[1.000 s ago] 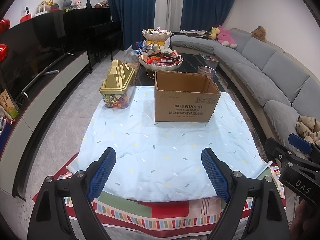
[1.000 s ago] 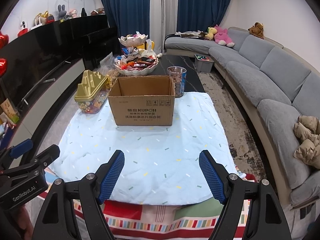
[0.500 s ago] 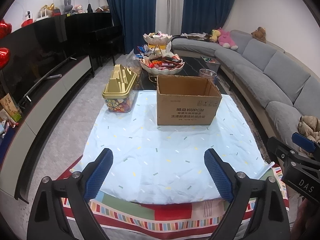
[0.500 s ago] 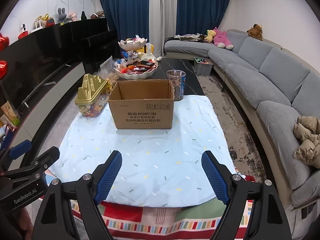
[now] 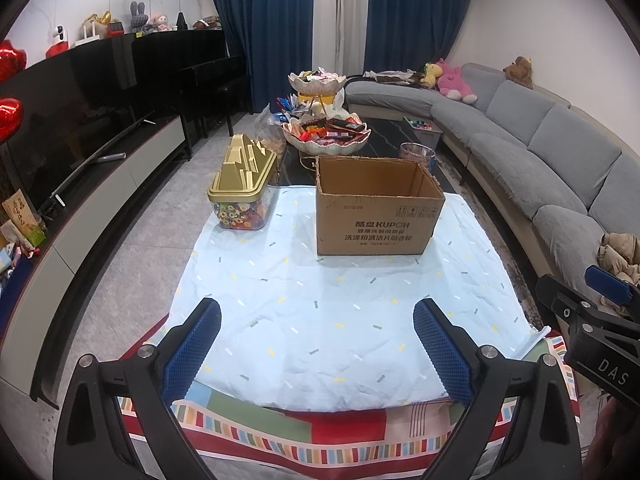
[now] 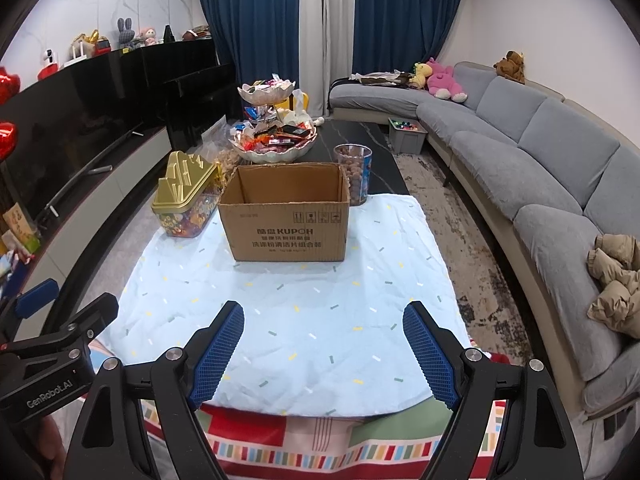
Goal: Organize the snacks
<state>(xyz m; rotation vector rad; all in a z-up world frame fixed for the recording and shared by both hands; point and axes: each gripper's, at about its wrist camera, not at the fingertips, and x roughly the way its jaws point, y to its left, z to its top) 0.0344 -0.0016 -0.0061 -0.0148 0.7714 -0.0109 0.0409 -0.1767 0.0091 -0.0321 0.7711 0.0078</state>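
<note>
An open brown cardboard box (image 5: 378,216) (image 6: 287,220) stands on the pale blue cloth (image 5: 344,300) (image 6: 288,312) of a low table. To its left is a clear candy jar with a gold lid (image 5: 243,188) (image 6: 186,200). Behind the box, a tiered white dish (image 5: 326,136) (image 6: 273,140) holds wrapped snacks, and a clear tub of brown snacks (image 6: 354,174) stands at the right. My left gripper (image 5: 316,354) hovers over the cloth's near edge, jaws opening, nothing between them. My right gripper (image 6: 323,354) is open and empty, also at the near edge.
A grey curved sofa (image 5: 540,152) (image 6: 540,160) with plush toys runs along the right. A black TV cabinet (image 5: 80,140) lines the left wall. A striped mat (image 5: 340,436) lies under the blue cloth. A small grey bin (image 6: 406,136) sits on the floor by the sofa.
The left gripper's jaws have spread wider. The right jaws widened slightly early on. Both views have stayed nearly the same otherwise.
</note>
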